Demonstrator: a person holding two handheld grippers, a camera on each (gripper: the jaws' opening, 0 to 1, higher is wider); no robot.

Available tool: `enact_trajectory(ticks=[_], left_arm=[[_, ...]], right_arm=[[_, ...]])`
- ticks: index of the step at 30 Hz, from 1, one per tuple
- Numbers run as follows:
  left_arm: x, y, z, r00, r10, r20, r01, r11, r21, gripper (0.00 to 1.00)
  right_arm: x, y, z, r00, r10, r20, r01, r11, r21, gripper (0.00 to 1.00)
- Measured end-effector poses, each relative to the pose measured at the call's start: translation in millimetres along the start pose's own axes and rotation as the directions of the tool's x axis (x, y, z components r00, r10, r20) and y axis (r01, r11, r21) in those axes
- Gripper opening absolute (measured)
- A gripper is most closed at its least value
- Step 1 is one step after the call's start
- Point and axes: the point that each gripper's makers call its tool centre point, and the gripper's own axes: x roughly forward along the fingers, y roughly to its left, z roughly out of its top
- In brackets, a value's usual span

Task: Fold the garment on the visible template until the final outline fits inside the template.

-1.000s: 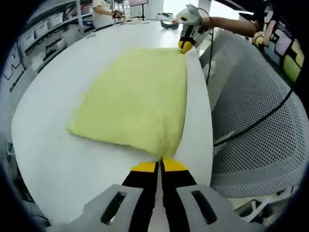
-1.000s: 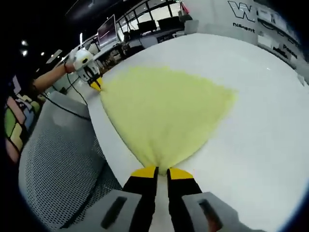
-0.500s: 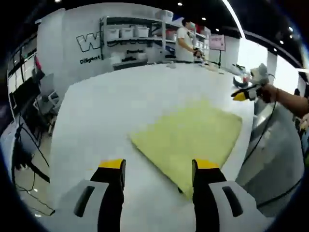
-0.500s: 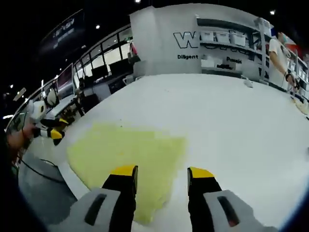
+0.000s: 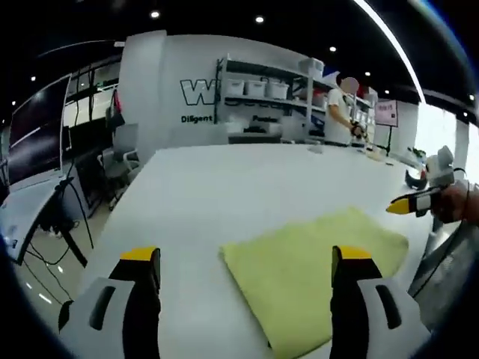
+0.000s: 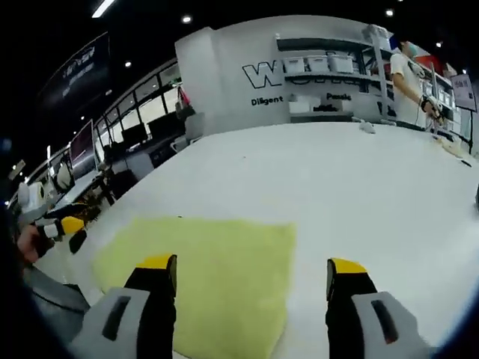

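One folded yellow garment (image 5: 318, 273) lies flat on the near part of the white table (image 5: 224, 187). Two grippers, left gripper (image 5: 243, 262) and right gripper (image 6: 251, 273), hover above it, jaws spread wide, holding nothing.

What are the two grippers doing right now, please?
Left gripper: open, holding nothing.
Right gripper: open, holding nothing, above the yellow garment.

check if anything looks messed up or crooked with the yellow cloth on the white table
Nothing stands out. The folded yellow fleece cloth lies flat on the white table with fairly straight edges and no loose flap. Both grippers, left and right, hang open above it.
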Motion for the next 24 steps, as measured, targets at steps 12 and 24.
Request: enact_trajectory(ticks=[12, 24], left_arm=[[-3, 9.6, -0.2, 0.999, 0.045, 0.003, -0.045, 0.988, -0.148, 0.99], [0, -8.6, 10.8, 0.997, 0.016, 0.076, -0.007, 0.994, -0.112, 0.99]], right_arm=[[9, 24, -5.9, 0.998, 0.05, -0.038, -0.053, 0.995, -0.088, 0.99], [0, 10, 0.8, 1.0, 0.014, 0.012, -0.014, 1.0, -0.012, 0.99]])
